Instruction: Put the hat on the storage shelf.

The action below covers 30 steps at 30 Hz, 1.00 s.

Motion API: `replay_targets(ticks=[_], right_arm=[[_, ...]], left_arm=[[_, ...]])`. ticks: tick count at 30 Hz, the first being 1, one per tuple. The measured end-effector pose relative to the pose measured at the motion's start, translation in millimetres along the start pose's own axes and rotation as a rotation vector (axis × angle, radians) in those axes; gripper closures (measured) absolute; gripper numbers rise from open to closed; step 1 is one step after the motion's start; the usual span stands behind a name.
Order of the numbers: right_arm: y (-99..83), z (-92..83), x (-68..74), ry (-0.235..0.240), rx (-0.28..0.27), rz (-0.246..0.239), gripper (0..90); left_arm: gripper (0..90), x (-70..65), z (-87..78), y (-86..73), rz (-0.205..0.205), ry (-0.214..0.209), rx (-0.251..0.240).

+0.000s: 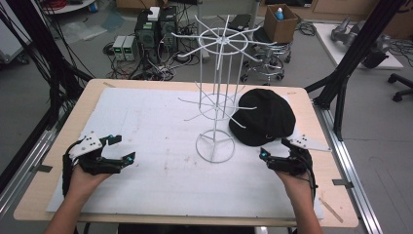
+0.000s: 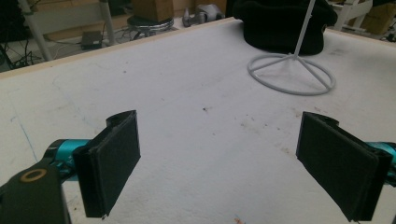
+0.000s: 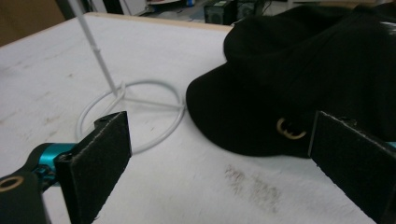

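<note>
Both hands low at worktop's near edge: left gripper [image 1: 116, 150] wide, empty; right gripper [image 1: 271, 150] wide, empty, facing black cap [image 1: 263, 117] beside wire rack [image 1: 215, 92], likely ready to hang.

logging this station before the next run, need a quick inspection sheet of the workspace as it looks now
Surface: wooden table covered by a white foam sheet with faint brown scuffs.
Job's things: white wire display stand with a ring base stands upright mid-table; black fabric cap lies flat just right of the base, a small brass ring on its near edge.
Clutter: nothing seen on the sheet.
Grippers: left gripper open, near the sheet's left edge; right gripper open, just in front of the cap, not touching it.
Cables: black cable loops beside each hand.
Surroundings: electronics boxes, cardboard box and a stool on the floor beyond.
</note>
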State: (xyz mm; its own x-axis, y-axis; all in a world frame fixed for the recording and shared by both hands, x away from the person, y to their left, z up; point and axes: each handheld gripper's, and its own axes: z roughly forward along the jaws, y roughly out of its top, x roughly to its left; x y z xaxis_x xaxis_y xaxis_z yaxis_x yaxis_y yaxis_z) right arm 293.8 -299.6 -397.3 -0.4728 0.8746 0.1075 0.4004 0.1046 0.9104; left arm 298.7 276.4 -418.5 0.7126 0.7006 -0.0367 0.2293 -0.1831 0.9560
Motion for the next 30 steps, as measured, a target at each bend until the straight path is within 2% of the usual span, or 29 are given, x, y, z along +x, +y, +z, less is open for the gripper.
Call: replay_targets(ticks=[4, 6, 8, 15, 19, 24, 26, 28, 29, 30], right_arm=[[18.0, 0.6, -5.4, -0.001, -0.003, 0.031, 4.8], [27.7, 2.6, -10.0, -0.022, 0.004, 0.020, 4.8], [35.8, 5.4, -16.1, -0.036, 0.005, 0.030, 4.8], [56.4, 24.4, -40.7, -0.061, 0.016, 0.064, 4.8], [67.7, 34.4, -53.8, -0.080, 0.001, 0.088, 4.8], [82.1, 48.4, -65.4, -0.111, 0.025, 0.072, 4.8], [87.5, 54.9, -69.7, -0.111, 0.046, 0.069, 4.8], [91.5, 60.9, -75.0, -0.088, 0.030, 0.075, 4.8], [93.7, 63.4, -79.0, -0.062, 0.023, 0.110, 4.8], [95.8, 66.0, -82.8, -0.055, 0.018, 0.121, 4.8]], left_arm=[[13.8, 0.2, -1.3, 2.2, -0.013, -0.014, -0.015], [13.8, -0.4, -1.5, 2.9, -0.014, -0.017, -0.016], [13.8, -0.6, -1.1, 3.1, -0.013, -0.020, -0.015], [13.8, -0.7, 0.9, 2.9, -0.009, -0.023, -0.008], [13.8, -0.4, 1.0, 2.7, -0.005, -0.022, -0.005], [13.8, -0.5, 2.2, 2.2, -0.005, -0.019, 0.001], [13.8, -0.6, 2.6, 2.1, -0.004, -0.022, 0.005], [13.8, -0.3, 3.1, 1.9, -0.006, -0.032, 0.001], [13.8, -0.6, 3.1, 2.0, -0.007, -0.033, 0.000], [13.8, -0.6, 3.1, 2.0, -0.007, -0.033, 0.000]])
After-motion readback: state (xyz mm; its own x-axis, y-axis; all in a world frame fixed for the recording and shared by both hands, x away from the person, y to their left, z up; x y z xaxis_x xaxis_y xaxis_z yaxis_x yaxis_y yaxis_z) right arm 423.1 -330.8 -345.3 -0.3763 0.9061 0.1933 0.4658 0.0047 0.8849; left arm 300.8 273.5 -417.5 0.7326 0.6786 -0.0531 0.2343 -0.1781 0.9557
